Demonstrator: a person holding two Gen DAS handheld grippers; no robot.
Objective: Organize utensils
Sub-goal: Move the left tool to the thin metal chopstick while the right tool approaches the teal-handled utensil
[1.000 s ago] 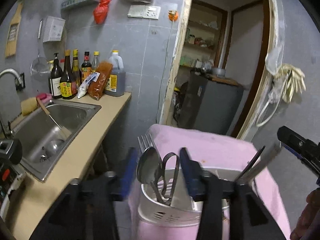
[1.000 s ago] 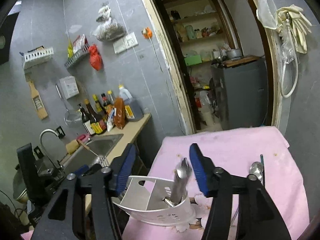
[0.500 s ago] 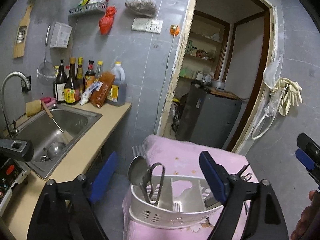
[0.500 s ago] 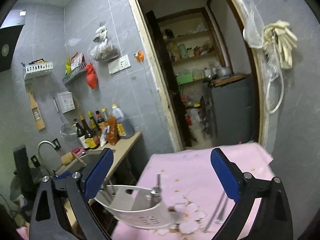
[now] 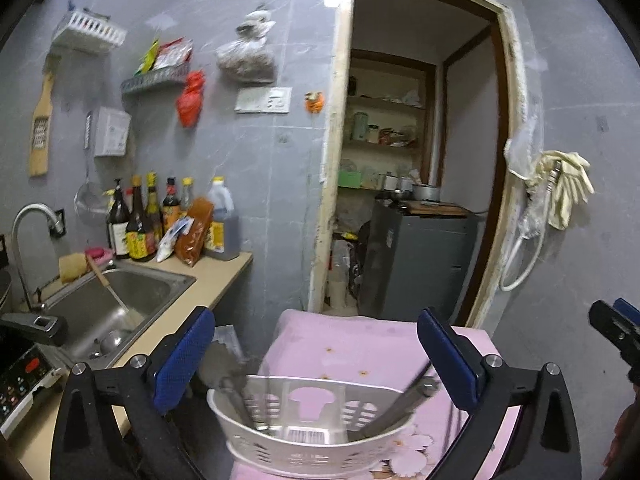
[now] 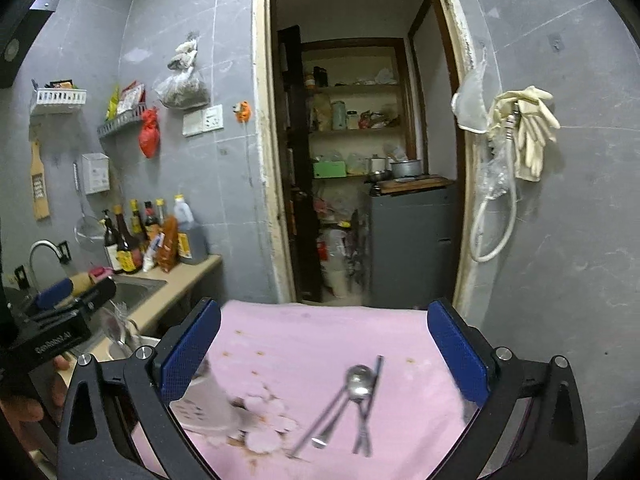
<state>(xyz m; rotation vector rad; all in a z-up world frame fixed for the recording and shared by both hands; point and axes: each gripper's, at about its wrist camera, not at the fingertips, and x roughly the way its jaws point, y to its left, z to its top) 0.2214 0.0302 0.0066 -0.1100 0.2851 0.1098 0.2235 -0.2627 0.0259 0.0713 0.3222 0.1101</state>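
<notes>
Where blur allows, scissors (image 5: 234, 396) crowd the caddy (image 5: 304, 440).

Left gripper (image 5: 316, 354): jaws spread wide, just been opening, blue pads touching nothing, pointing slightly downward.
Right gripper (image 6: 324, 350): jaws spread wide, just been opening, nothing pressed between the pads, tilted slightly downward.
Person's hand (image 6: 24, 404): gripping the left gripper's handle.

A steel sink (image 5: 120, 292) is set in a beige counter (image 5: 224, 276), with sauce bottles (image 5: 136, 220) lined along the counter's back edge against a grey tiled wall. Pale rubber gloves (image 6: 528, 128) hang beside an open doorway (image 6: 360, 160), where a grey cabinet (image 6: 412, 240) stands.
</notes>
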